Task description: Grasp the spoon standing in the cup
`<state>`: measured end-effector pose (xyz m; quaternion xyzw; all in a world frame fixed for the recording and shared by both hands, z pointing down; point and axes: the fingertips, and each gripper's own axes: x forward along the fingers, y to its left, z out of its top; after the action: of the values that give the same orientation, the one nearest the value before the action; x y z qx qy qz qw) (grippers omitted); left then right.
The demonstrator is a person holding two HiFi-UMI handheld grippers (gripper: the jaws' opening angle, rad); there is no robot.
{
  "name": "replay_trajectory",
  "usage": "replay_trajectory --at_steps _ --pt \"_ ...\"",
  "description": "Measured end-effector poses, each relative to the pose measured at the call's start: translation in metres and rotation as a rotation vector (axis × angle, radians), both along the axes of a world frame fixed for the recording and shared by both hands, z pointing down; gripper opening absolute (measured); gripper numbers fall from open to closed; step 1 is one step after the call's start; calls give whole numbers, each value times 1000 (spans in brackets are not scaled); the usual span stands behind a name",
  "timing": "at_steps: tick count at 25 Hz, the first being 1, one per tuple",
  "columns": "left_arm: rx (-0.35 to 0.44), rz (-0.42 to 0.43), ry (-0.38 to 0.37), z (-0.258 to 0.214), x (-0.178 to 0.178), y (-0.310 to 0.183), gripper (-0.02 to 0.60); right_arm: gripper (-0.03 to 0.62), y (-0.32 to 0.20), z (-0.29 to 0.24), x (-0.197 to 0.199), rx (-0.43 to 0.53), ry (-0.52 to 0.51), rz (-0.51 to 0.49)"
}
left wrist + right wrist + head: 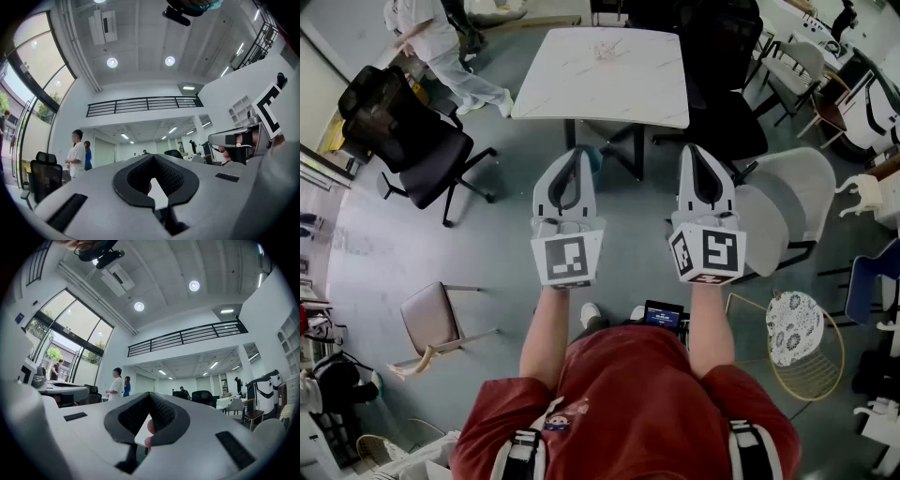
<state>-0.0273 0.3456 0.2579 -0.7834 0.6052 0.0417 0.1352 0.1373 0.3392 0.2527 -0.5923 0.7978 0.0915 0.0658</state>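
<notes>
On the white table (628, 89) ahead of me stands a small clear object (605, 49), which looks like the cup; no spoon can be made out at this distance. My left gripper (570, 153) and right gripper (701, 150) are held side by side over the floor, short of the table's near edge. Both have their jaws together and hold nothing. In the left gripper view the left gripper (152, 158) points level across the room, and a sliver of the table (158, 196) shows through its jaw loop. The right gripper (149, 394) points the same way.
A black office chair (417, 141) stands left of the table, another black chair (722, 66) behind it. A white chair (787, 202) is close on my right. A beige chair (436, 319) and a wire stool (794, 330) flank me. A person in white (441, 47) stands far left.
</notes>
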Motion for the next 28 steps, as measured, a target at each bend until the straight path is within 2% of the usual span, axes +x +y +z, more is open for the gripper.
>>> replay_trajectory --at_steps 9,17,28 --pt "4 7 6 -5 2 -1 2 3 -2 -4 -5 14 14 -10" --pt "13 11 -1 -5 7 -2 2 3 -2 0 -2 26 27 22" --pt "-4 15 8 0 35 -3 2 3 -4 8 22 7 -2 9"
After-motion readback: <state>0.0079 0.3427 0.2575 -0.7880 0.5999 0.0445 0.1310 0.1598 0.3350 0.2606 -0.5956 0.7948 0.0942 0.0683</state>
